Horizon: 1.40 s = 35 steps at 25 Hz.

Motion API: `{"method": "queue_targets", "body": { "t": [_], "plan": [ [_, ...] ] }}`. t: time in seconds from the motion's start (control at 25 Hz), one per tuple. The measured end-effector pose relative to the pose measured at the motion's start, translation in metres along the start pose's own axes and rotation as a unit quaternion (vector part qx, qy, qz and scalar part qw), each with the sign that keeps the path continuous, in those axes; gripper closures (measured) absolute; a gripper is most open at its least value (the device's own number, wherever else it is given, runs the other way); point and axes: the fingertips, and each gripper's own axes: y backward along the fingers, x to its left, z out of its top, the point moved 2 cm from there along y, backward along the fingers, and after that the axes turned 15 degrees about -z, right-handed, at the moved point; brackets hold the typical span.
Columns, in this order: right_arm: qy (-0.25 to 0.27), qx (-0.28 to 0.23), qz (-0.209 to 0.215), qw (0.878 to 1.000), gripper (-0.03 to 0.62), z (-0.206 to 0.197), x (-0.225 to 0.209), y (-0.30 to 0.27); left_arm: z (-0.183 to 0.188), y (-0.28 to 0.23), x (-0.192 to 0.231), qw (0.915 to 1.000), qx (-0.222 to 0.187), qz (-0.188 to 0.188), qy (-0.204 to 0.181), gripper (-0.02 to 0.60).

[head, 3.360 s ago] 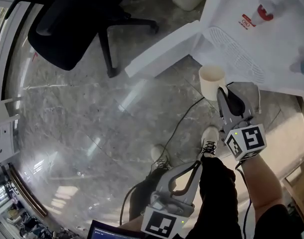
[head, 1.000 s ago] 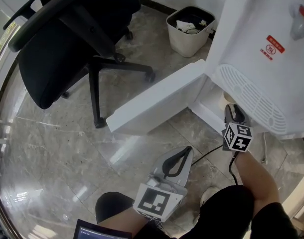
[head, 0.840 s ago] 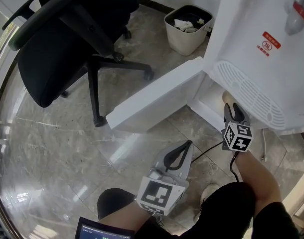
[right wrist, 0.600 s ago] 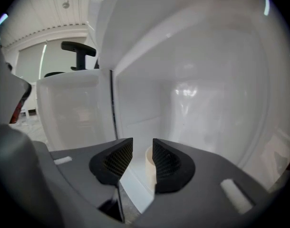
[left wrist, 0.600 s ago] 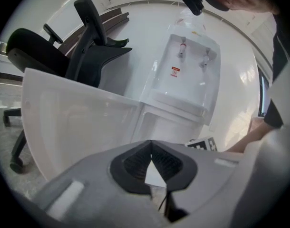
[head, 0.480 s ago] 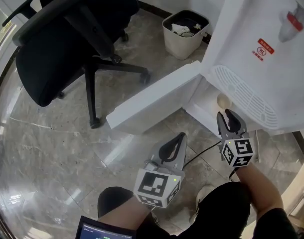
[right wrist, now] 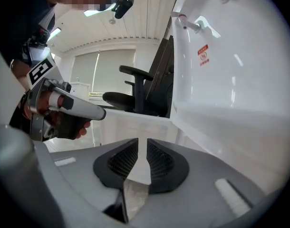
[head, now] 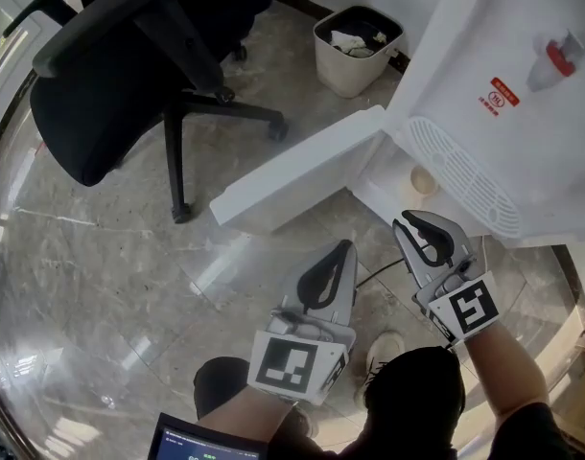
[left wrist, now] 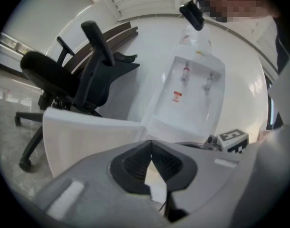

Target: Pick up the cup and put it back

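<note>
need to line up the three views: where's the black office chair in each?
Head view: chair at top left, on the floor left of the dispenser.
Left gripper view: chair in the left half, beyond the open door.
Right gripper view: chair near centre, small, left of the dispenser.
Shared landmark: the red label on the dispenser's front.
</note>
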Motion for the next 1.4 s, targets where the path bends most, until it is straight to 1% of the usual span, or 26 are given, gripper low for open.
{"method": "queue_targets", "body": {
  "t": [0.08, 0.12, 0.2, 0.28, 0.44, 0.52, 0.6, 0.76, 0.92, 1.04, 1.12, 1.24, 1.4],
  "plan": [
    [-0.014, 0.005, 0.012, 1.000, 0.531, 0.031, 0.007, 0.014, 0.019, 0.009, -0.018, 0.9999, -0.003, 0.008, -0.010, 0.577],
    [-0.019, 0.010, 0.019, 1.000, 0.531, 0.048, 0.012, 0.024, 0.026, 0.015, -0.027, 0.9998, 0.002, 0.015, -0.014, 0.577],
    [-0.031, 0.030, 0.035, 0.998, 0.531, 0.083, 0.019, 0.050, 0.038, 0.032, -0.045, 0.9988, 0.028, 0.035, -0.019, 0.577],
    [-0.055, 0.054, 0.043, 0.996, 0.531, 0.117, 0.021, 0.078, 0.058, 0.049, -0.066, 0.9971, 0.055, 0.050, -0.015, 0.577],
    [-0.105, 0.105, 0.034, 0.988, 0.526, 0.183, 0.021, 0.132, 0.122, 0.080, -0.116, 0.9958, 0.074, 0.054, -0.001, 0.577],
    [-0.127, 0.119, 0.030, 0.984, 0.526, 0.225, 0.027, 0.155, 0.156, 0.099, -0.146, 0.9952, 0.083, 0.051, 0.009, 0.577],
    [-0.147, 0.114, 0.025, 0.982, 0.526, 0.271, 0.035, 0.167, 0.190, 0.119, -0.167, 0.9946, 0.093, 0.045, 0.011, 0.577],
    [-0.180, 0.087, 0.015, 0.980, 0.526, 0.371, 0.042, 0.199, 0.254, 0.160, -0.213, 0.9937, 0.105, 0.036, 0.015, 0.577],
    [-0.202, 0.048, -0.016, 0.978, 0.526, 0.463, 0.039, 0.241, 0.326, 0.189, -0.260, 0.9950, 0.099, 0.015, -0.005, 0.577],
    [-0.201, 0.013, -0.057, 0.978, 0.526, 0.512, 0.038, 0.269, 0.363, 0.200, -0.285, 0.9957, 0.090, -0.013, -0.015, 0.577],
    [-0.210, 0.000, -0.095, 0.973, 0.527, 0.530, 0.038, 0.288, 0.383, 0.205, -0.300, 0.9951, 0.086, -0.041, -0.028, 0.577],
    [-0.225, -0.012, -0.145, 0.963, 0.528, 0.546, 0.038, 0.318, 0.400, 0.209, -0.317, 0.9919, 0.085, -0.083, -0.046, 0.577],
    [-0.236, -0.019, -0.181, 0.955, 0.528, 0.553, 0.046, 0.363, 0.414, 0.208, -0.338, 0.9890, 0.082, -0.113, -0.051, 0.577]
  ]
}}
